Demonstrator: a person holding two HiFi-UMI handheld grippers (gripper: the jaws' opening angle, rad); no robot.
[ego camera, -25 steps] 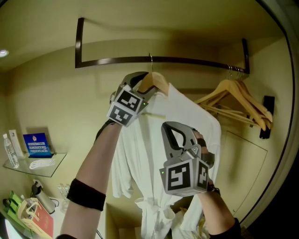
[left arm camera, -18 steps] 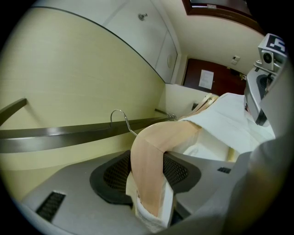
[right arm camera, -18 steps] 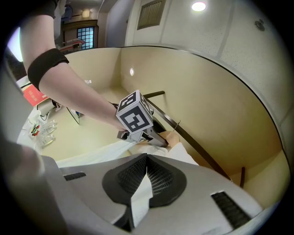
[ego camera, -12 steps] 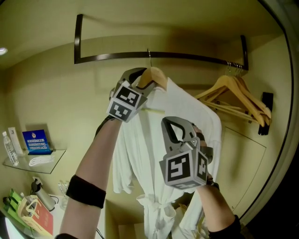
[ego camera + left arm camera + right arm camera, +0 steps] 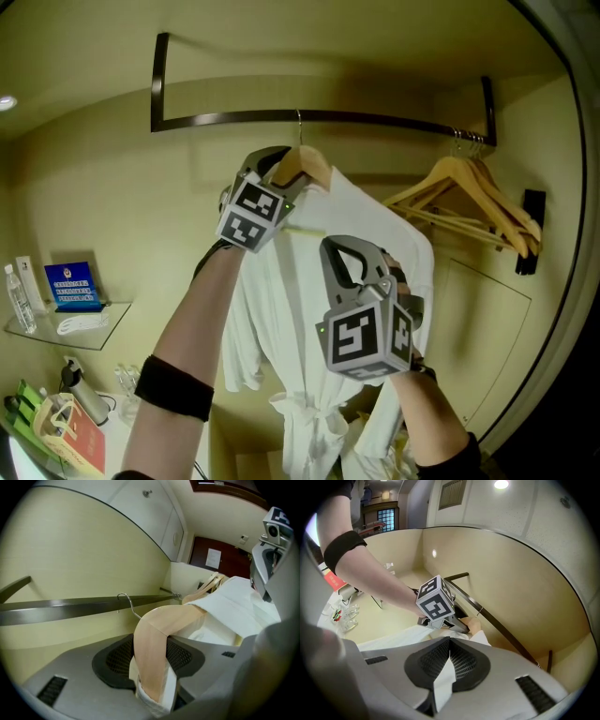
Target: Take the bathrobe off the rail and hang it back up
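Wooden hanger (image 5: 161, 625) clamped in left gripper (image 5: 274, 183), right gripper (image 5: 449, 665) pinching bathrobe (image 5: 309, 309) fold, hook (image 5: 300, 120) at rail (image 5: 384, 119), spare hangers (image 5: 469, 192) well apart.

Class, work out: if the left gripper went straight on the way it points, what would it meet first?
Probably the rail, just beyond the hanger that the left gripper holds; depth unclear.

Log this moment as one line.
left claw: shut on hanger | right claw: shut on bathrobe | hook: at rail
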